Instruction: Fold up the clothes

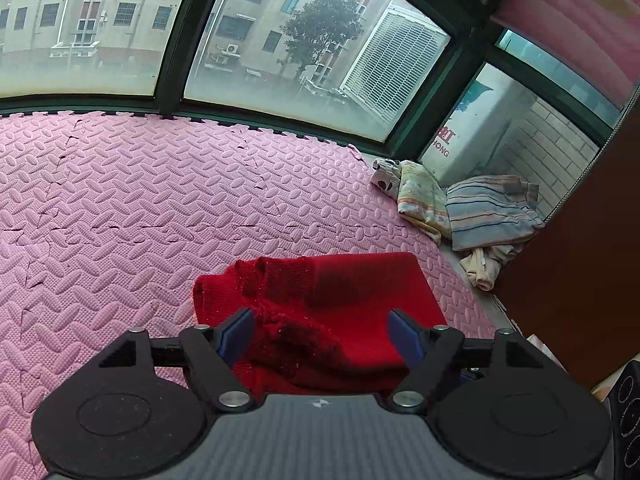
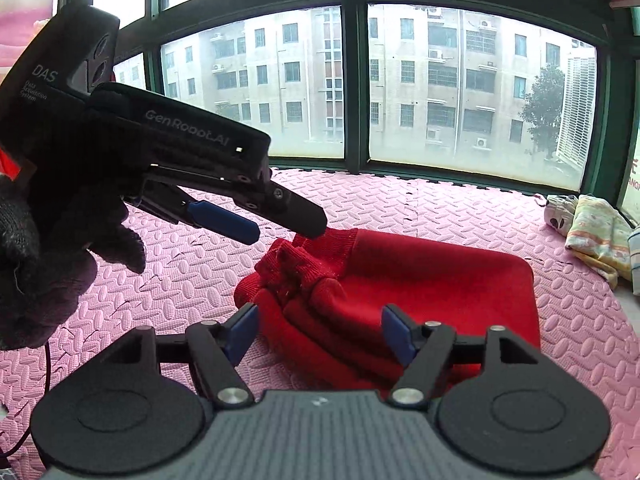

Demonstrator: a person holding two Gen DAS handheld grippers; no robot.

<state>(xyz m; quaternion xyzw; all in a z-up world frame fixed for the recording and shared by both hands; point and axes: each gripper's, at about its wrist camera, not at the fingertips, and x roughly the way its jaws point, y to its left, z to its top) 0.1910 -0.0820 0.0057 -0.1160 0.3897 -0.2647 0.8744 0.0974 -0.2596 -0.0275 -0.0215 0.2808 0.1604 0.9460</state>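
Observation:
A red knitted sweater [image 1: 360, 292] lies folded into a compact bundle on the pink foam mat [image 1: 120, 200]. My left gripper [image 1: 322, 332] is open, its blue pads apart just above the sweater's near edge. In the right wrist view the sweater [image 2: 420, 280] fills the middle, with its sleeves and ribbed cuffs bunched at its left end. My right gripper [image 2: 318, 334] is open, hovering over the sweater's near edge. The left gripper [image 2: 276, 220] also shows in the right wrist view at upper left, held by a black-gloved hand, open above the sweater's cuffs.
A pile of other clothes lies at the mat's far right: a striped garment [image 1: 488, 212], a pastel printed one [image 1: 420, 196] and a beige one [image 1: 484, 264]. A green-framed window [image 2: 356, 80] bounds the mat at the back. A dark brown panel [image 1: 580, 272] stands at right.

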